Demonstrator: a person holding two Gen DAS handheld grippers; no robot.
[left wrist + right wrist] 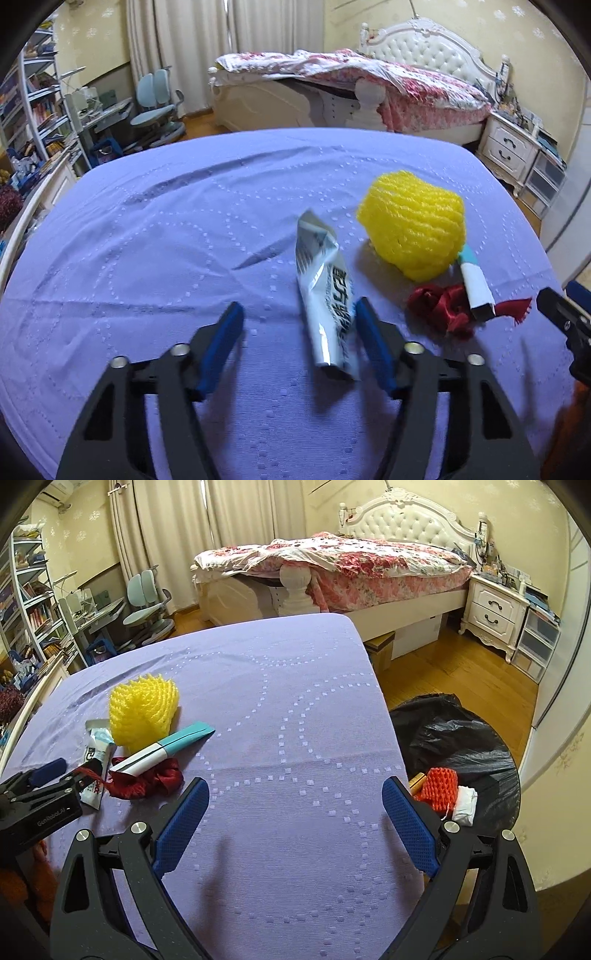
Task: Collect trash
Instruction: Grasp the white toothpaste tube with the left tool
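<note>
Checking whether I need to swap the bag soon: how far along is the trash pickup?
Partly done. The black bin bag already holds an orange foam net and white wad. The open left gripper straddles a silver wrapper, not yet clamped. Yellow foam net, teal-white box and red ribbon remain. The right gripper is open, empty.

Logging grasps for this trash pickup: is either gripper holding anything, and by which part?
Nothing is held. The left gripper is open around the silver wrapper's lower end; the right gripper is open and empty.

The left gripper (299,321) is reaching forward with its blue-padded fingers (225,343) spread apart. The right gripper (295,812) is hovering alongside, its jaws gaping wide and holding nothing.
</note>
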